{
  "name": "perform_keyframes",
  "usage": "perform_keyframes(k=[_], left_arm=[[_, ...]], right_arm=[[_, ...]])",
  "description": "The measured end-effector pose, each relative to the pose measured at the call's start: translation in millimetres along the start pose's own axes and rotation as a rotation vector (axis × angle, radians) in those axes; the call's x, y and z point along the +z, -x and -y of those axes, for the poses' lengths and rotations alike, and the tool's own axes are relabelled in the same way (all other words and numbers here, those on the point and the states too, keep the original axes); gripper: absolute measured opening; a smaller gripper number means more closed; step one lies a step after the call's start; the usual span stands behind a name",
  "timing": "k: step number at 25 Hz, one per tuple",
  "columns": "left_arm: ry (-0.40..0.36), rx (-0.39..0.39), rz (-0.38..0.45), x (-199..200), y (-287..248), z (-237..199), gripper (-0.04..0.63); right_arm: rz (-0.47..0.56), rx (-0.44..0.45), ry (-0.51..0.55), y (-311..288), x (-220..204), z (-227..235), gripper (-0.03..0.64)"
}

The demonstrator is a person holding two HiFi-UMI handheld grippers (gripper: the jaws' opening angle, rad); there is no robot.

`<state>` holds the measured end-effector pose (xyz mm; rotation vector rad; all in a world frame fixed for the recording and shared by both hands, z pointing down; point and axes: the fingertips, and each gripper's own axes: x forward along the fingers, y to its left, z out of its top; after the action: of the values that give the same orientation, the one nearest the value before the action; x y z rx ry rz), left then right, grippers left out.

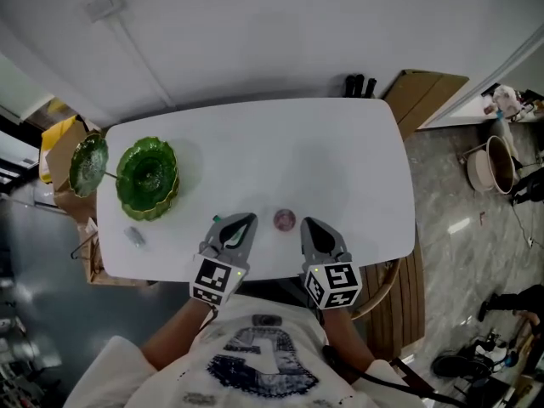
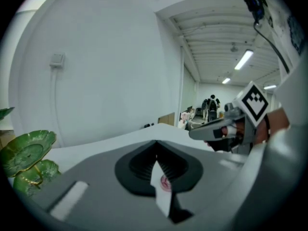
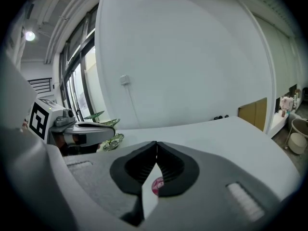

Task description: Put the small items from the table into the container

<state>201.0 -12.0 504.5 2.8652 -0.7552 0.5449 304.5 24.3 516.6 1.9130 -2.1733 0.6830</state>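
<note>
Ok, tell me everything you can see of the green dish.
The green dish is glossy, glass or ceramic by its look: a large ruffled leaf-shaped bowl with a smaller leaf raised beside it, edges gold-tinted. It stands upright at the white table's left end, looks empty, touching only the table.

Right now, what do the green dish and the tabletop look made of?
Green dish: probably glazed ceramic or glass. It is glossy, with bright highlights and a gold-toned rim.
Tabletop: smooth white with a satin finish, likely laminate or painted board. It shows only a soft, diffuse sheen and no visible grain.
</note>
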Motion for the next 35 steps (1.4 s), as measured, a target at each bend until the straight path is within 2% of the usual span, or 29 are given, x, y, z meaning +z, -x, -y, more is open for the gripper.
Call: perform_keyframes(k=[3, 5, 10, 21, 25, 35], left_arm=[[-0.002, -0.007, -0.021, -7, -7, 1, -0.011], [-0.004, -0.008, -0.033, -10, -11, 1, -0.011], [0.007, -0.001, -0.063, -23, -19, -4, -0.011], [0.026, 0.006, -0.102, -45, -25, -8, -0.011], [0.033, -0.003, -0.121, -54, -28, -9, -0.011], [0.045, -0.003, -0.166, -73, -28, -17, -0.011]], right_arm=[[-0.028, -0.006, 0.003, -4, -11, 6, 0.002], [-0.048, 0.004, -0.003, -8, -18, 8, 0.042], [-0.106, 0.017, -0.001, -20, -37, 9, 0.067], [-0.249, 0.07, 0.018, -45, -87, 1, 0.337], [-0.278, 0.065, 0.038, -56, -101, 2, 0.367], [-0.372, 0.061, 0.097, -82, -128, 2, 0.371]])
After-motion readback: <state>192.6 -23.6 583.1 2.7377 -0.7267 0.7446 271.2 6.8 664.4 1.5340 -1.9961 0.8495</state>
